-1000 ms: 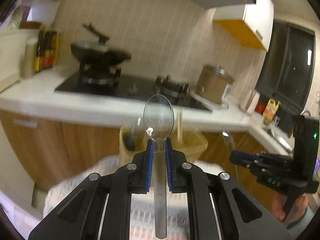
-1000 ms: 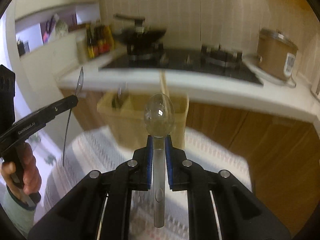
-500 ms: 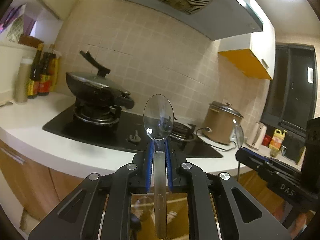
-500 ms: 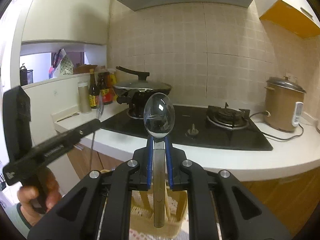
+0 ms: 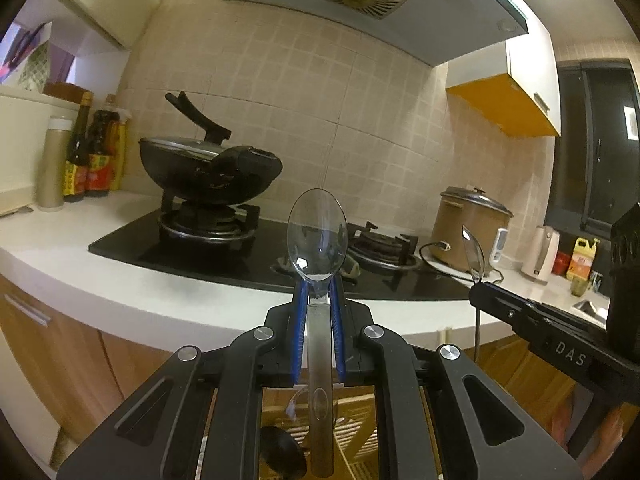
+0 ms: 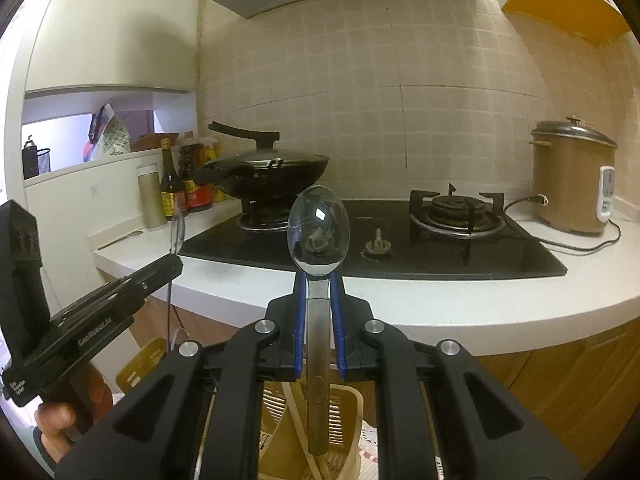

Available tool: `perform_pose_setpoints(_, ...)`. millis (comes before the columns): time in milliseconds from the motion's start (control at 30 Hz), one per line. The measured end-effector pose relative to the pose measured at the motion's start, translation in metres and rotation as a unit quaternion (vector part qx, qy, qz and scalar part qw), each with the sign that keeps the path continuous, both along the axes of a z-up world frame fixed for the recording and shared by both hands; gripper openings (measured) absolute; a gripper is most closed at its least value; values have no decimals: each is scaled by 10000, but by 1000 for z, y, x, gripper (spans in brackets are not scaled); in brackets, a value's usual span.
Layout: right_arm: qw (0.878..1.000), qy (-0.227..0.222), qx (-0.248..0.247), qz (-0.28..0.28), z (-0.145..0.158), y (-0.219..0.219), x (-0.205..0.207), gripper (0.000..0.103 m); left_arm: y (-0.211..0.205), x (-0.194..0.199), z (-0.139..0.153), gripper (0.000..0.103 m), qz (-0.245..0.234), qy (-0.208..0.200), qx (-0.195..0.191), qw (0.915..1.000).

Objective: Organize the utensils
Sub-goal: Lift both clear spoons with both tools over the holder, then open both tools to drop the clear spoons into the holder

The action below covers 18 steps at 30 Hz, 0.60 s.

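Your left gripper (image 5: 318, 300) is clamped on a metal spoon (image 5: 317, 236) — bowl upright just past its blue pads (image 5: 301, 312), handle hanging down behind them. Your right gripper (image 6: 319, 300) pinches a second spoon (image 6: 319, 232) the same way. Below both sets of fingers sits the tan slotted utensil basket (image 6: 348, 420), with a black ladle head (image 5: 282, 454) inside it under the left tool. Ahead of both spoons lie the black stove (image 6: 400, 248) and the lidded wok (image 5: 208, 168); each gripper sees the other off to its side.
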State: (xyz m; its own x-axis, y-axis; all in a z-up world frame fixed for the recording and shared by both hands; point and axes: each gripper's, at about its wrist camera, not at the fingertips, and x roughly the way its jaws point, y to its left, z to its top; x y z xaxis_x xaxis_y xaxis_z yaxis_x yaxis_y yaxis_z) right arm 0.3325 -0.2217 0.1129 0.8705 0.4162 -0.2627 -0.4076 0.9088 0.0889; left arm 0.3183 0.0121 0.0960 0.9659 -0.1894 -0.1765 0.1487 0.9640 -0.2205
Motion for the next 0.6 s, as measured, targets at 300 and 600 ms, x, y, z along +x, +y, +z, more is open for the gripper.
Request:
perform_pose_setpoints(300, 10000, -14, -59, -49, -14, 1, -10, 11, 3, -9, -8, 19, 57, 80, 81, 9999)
perform_pose_setpoints(600, 9998, 175, -96, -58, -10, -9, -37, 26, 16, -29, 1, 31, 27, 198, -49, 9998)
